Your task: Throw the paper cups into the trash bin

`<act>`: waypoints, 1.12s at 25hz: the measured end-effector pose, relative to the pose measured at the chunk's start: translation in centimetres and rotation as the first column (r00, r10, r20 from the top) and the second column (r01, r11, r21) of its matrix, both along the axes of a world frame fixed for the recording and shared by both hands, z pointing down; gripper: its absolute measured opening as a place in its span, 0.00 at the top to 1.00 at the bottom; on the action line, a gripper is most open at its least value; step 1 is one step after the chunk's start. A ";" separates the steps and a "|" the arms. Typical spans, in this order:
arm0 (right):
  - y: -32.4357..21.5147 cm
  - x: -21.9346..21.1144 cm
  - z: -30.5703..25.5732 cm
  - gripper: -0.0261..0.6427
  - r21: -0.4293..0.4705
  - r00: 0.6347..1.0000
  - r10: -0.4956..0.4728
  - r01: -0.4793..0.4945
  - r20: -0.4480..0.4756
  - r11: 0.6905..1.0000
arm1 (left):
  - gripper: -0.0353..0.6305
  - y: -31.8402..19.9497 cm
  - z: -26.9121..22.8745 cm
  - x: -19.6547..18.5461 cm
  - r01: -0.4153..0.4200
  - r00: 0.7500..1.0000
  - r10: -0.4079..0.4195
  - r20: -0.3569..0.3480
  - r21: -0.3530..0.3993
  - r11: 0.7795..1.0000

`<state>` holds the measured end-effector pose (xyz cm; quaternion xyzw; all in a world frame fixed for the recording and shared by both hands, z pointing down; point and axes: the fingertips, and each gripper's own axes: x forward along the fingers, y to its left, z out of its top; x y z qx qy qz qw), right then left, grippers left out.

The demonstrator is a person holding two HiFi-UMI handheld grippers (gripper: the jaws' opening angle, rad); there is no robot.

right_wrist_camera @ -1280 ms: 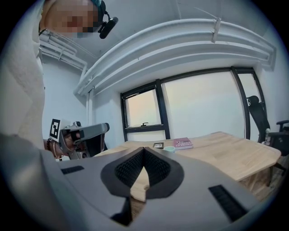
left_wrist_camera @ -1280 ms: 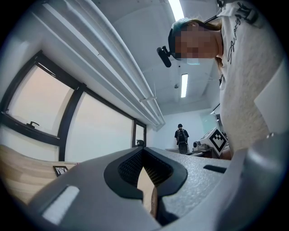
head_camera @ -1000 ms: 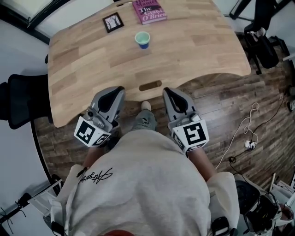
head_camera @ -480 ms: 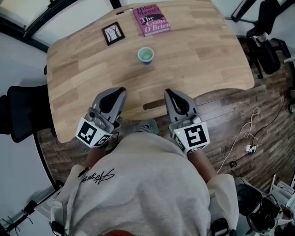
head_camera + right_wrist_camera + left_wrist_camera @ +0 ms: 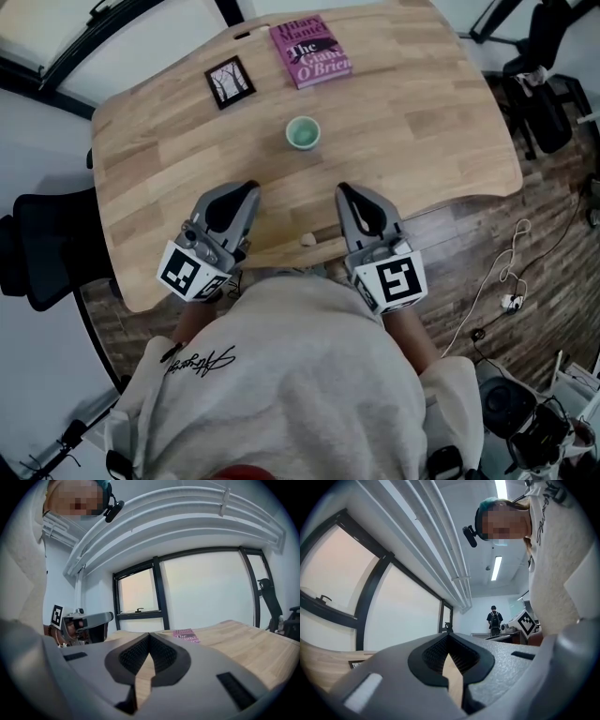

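Note:
A pale green paper cup point(image 5: 302, 132) stands upright in the middle of the wooden table point(image 5: 422, 122). My left gripper point(image 5: 247, 188) reaches over the table's near edge, below and left of the cup, well short of it. Level with it and below right of the cup is my right gripper point(image 5: 344, 190). Both are shut with nothing held; in the gripper views the left gripper point(image 5: 449, 637) and right gripper point(image 5: 150, 636) each show jaw tips that meet. The cup is hidden in both gripper views. No trash bin is in view.
A pink book point(image 5: 310, 52) and a small black picture frame point(image 5: 229, 82) lie at the table's far side. A black chair point(image 5: 42, 244) stands to the left. Cables point(image 5: 502, 272) trail over the wooden floor on the right. A person point(image 5: 494, 620) stands far off.
Both grippers have advanced from in front of the table to over its near edge. The cup, book and frame sit lower in the head view, nearer to me. Both stay shut.

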<state>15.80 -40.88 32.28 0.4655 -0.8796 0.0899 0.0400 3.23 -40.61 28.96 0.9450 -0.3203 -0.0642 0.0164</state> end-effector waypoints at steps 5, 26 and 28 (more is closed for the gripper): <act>-1.7 -0.7 0.3 0.95 -0.001 1.000 0.006 -0.006 0.005 1.000 | 0.94 -1.7 0.6 -0.5 -0.010 1.000 0.010 0.004 -0.016 1.000; -6.2 0.2 0.3 0.95 0.041 0.973 -0.230 0.228 0.039 0.973 | 0.94 -4.7 1.5 0.6 0.185 0.983 -0.185 0.013 -0.039 0.982; -6.6 0.6 0.3 0.94 0.042 0.965 -0.259 0.257 0.038 0.965 | 0.94 -4.8 1.5 0.9 0.216 0.976 -0.215 0.012 -0.040 0.976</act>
